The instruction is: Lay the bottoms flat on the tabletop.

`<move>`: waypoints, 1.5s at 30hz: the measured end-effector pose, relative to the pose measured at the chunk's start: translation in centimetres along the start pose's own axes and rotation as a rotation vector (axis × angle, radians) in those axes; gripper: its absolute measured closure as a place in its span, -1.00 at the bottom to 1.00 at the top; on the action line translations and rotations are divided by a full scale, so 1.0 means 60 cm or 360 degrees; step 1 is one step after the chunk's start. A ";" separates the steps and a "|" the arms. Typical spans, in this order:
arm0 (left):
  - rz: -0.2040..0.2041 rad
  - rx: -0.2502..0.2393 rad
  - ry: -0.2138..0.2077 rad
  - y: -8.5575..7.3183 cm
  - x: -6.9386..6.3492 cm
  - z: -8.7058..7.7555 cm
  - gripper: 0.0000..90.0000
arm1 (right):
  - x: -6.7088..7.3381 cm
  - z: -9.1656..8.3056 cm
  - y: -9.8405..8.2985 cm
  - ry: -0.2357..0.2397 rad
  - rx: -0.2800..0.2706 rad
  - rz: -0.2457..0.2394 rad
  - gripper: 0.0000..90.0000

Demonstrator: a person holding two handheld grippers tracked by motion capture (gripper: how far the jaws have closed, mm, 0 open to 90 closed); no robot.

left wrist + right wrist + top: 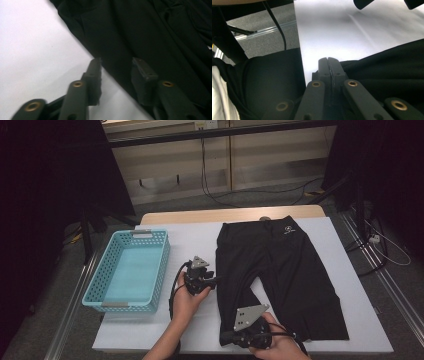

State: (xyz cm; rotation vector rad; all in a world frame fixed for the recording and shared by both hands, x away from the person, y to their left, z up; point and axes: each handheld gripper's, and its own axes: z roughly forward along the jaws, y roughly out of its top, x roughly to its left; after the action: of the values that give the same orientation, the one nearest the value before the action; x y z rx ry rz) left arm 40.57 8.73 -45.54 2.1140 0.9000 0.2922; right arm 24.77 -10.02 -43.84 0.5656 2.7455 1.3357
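Note:
A pair of black shorts (280, 265) lies flat on the white table, waistband at the far side. My left gripper (214, 281) sits at the shorts' left edge. In the left gripper view it (117, 61) is open and straddles that edge, with one jaw over white table and the other over the black cloth (150, 32). Neither pad presses on the cloth. My right gripper (224, 338) lies near the front table edge by the hem of the left leg. Its jaws (328, 60) are shut, with black cloth (387, 62) bunched against their right side. Whether cloth is pinched between them I cannot tell.
A light blue perforated basket (161, 270) stands on the left of the table (190, 240) with nothing in it. Beyond the table are dark stands, floor cables and a low wall. The table's front edge runs just behind my right gripper.

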 end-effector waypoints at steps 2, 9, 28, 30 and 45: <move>-0.0004 0.0009 0.0018 -0.004 -0.001 0.008 0.15 | -0.001 -0.003 -0.001 0.0004 0.0000 -0.0004 1.00; 0.0010 0.0017 0.0026 0.001 -0.013 0.019 0.51 | 0.000 -0.009 -0.003 -0.0001 -0.0006 0.0009 1.00; -0.0156 -0.0050 0.0004 0.014 0.026 -0.013 1.00 | -0.001 0.015 0.017 -0.0031 -0.0038 -0.0020 1.00; -0.0172 -0.0065 0.0011 0.013 0.034 -0.018 1.00 | -0.004 0.023 0.022 -0.0034 -0.0048 0.0000 1.00; -0.0134 -0.0033 -0.0040 0.004 0.036 -0.006 1.00 | -0.068 -0.064 -0.020 -0.0563 -0.0074 0.0197 0.35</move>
State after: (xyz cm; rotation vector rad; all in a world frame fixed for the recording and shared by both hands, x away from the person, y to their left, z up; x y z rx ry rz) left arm 42.09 10.33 -45.33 2.0503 0.9645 0.2303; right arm 27.47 -14.97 -42.88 0.8852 2.4236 1.1829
